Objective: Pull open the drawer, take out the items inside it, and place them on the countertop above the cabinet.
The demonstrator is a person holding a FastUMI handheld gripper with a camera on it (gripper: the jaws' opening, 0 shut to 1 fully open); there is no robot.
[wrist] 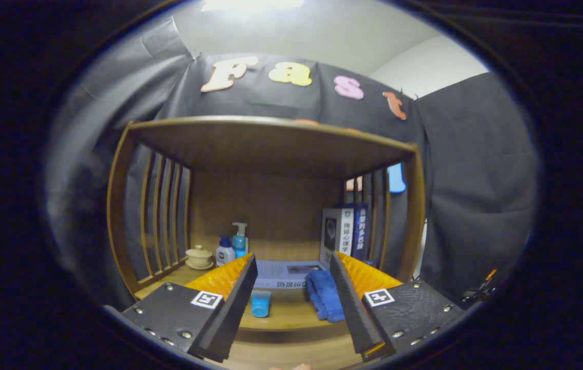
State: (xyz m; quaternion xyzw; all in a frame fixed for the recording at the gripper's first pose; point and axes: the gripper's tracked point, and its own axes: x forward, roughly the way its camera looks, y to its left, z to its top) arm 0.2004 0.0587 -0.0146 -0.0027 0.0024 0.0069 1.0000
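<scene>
My gripper [292, 258] is open, its two black-padded fingers [230, 313] spread wide with nothing between them. It points into a wooden cabinet at the level of the countertop [291, 318]. On the countertop, between and just ahead of the fingers, a small blue tube [260, 303] stands by the left finger. A crumpled blue cloth [325, 295] lies against the right finger. Behind them a light blue book [286, 275] lies flat. A lower wooden ledge [291, 352] shows under the countertop's front edge; I cannot tell whether it is the drawer.
At the back left of the countertop stand a lidded cream cup [199, 257], a white bottle [225, 252] and a blue pump bottle [240, 240]. Upright books [345, 231] lean at the back right. Slatted wooden sides [163, 216] and a top board [271, 139] enclose the space.
</scene>
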